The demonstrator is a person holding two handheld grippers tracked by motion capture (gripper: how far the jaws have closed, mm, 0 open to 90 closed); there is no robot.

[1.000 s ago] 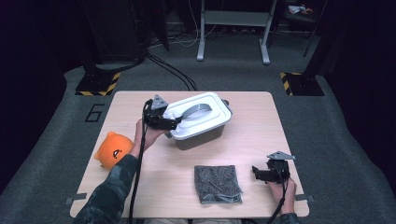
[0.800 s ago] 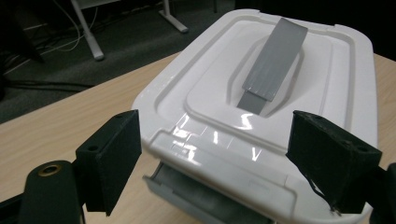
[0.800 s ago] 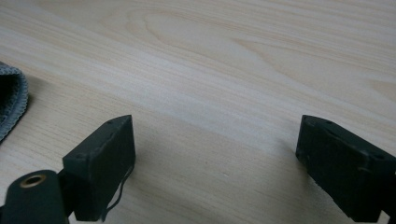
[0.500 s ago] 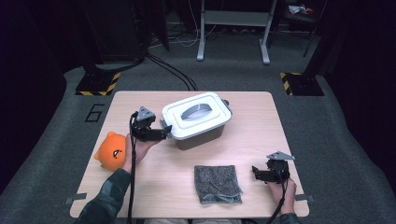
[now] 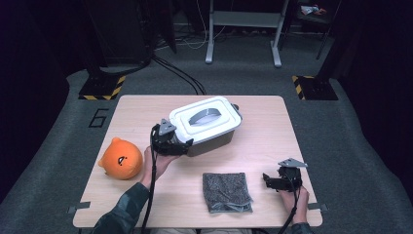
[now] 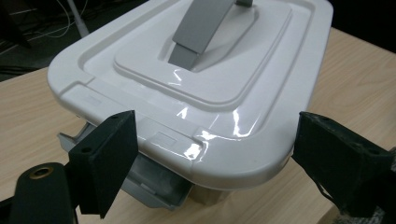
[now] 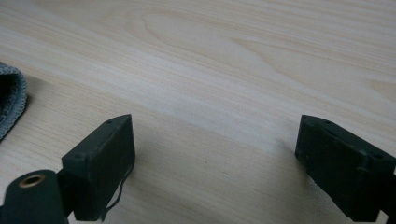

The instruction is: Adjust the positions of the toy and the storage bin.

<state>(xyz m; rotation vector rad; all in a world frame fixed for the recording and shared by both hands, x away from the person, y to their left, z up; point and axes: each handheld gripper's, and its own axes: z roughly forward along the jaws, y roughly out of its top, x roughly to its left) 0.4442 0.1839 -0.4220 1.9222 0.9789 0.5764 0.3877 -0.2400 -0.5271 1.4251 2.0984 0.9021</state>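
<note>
Movement is all on your left: the left gripper [image 5: 182, 145] has come down to the near corner of the white lidded box [image 5: 207, 126], its fingers [image 6: 106, 163] just widened and astride the lid's latch edge, gripping nothing. Your right gripper [image 5: 271, 181] rests on the tabletop [image 5: 253, 146] with its fingers apart and empty, so a lid release looks next.

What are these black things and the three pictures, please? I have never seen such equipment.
A person sits at a light wooden table and holds a black two-jaw tool in each hand. One camera looks down from above; one rides on each tool. The left tool, whose jaws have just been opening, reaches the corner of a white-lidded grey plastic box without gripping it. The right tool rests open, holding nothing. An orange plush toy and a folded grey cloth also lie there.
</note>
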